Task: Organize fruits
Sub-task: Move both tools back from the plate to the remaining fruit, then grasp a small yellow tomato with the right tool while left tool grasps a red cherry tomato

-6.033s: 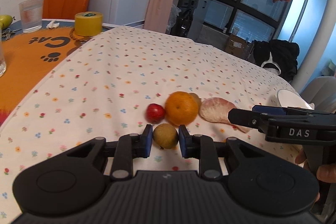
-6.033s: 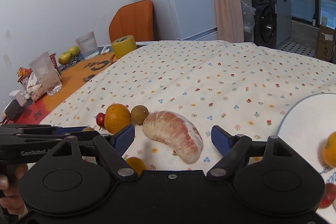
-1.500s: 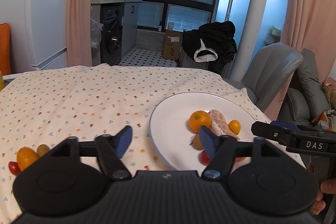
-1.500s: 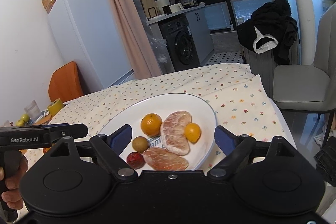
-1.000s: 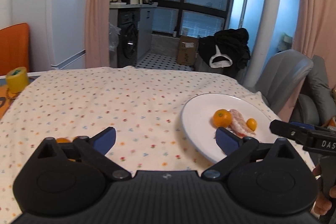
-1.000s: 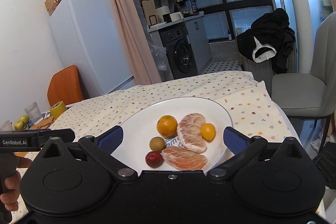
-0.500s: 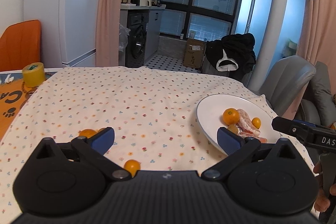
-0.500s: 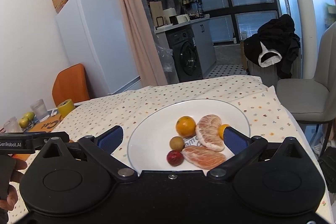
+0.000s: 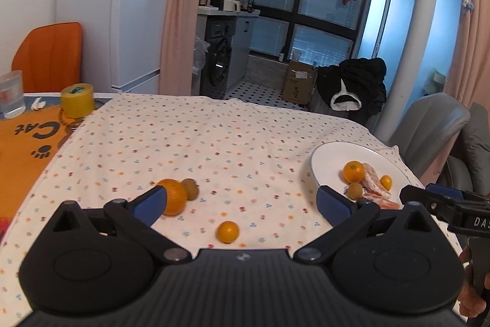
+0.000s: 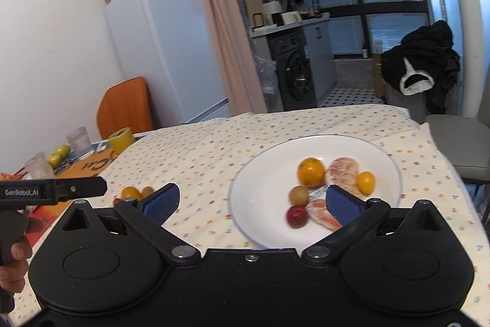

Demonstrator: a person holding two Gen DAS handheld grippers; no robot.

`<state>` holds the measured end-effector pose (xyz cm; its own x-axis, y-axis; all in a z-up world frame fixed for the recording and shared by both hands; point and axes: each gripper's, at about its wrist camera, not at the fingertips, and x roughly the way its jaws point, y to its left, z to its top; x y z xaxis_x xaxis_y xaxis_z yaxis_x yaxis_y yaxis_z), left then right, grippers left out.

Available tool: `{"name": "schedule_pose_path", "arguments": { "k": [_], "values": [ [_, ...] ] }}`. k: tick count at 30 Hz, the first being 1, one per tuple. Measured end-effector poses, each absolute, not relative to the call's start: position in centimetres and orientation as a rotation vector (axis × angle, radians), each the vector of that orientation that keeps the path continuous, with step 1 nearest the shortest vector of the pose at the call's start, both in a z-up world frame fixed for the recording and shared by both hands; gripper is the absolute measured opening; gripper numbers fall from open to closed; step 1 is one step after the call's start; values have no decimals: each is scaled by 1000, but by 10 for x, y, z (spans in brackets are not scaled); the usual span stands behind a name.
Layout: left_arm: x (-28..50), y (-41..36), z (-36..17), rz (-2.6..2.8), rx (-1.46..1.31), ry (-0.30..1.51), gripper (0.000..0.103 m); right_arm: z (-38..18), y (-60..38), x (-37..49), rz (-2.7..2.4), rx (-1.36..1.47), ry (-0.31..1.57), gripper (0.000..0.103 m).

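Fetching comes next — left claw [image 9: 242, 201], wide and empty, should drop onto the small orange [image 9: 227, 231]; right claw [image 10: 249, 199] hovers wide over the plate [image 10: 260, 235].

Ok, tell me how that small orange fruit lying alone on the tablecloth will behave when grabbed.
The small orange fruit looks round and smooth, so it will probably roll if nudged off-centre. It seems firm and light. The left gripper stands wide open, so closing centred should hold it.

Colours and patterns on the table

White plate [image 10: 386, 161] is showing orange, pink, brown and red fruit; cream tablecloth [image 9: 196, 137] is carrying small multicoloured floral dots; yellow tape roll [image 9: 77, 100] is sitting on orange mat [image 9: 21, 143].
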<state>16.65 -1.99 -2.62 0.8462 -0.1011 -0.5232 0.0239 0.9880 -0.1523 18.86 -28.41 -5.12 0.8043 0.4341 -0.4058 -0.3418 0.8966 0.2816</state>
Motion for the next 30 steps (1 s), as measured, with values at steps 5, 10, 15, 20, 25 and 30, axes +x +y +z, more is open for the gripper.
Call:
{"name": "schedule_pose_path", "arguments": {
  "k": [5, 10, 15, 20, 25, 30],
  "values": [
    [159, -4, -23, -40, -159, 544, 103, -49, -268, 186, 476, 193, 484, 103],
    [153, 14, -25, -19, -181, 534, 100, -49, -248, 186, 537, 179, 499, 103],
    [151, 33, -31, 8, -203, 530, 95, -49, -225, 189, 597, 161, 517, 94],
    [151, 47, -39, 27, -216, 534, 83, -52, -208, 197, 640, 160, 536, 89],
    [155, 56, -47, 51, -225, 549, 72, -55, -194, 205, 671, 154, 560, 84],
    [162, 65, -56, 65, -235, 566, 63, -60, -183, 213, 697, 140, 583, 78]
  ]
}}
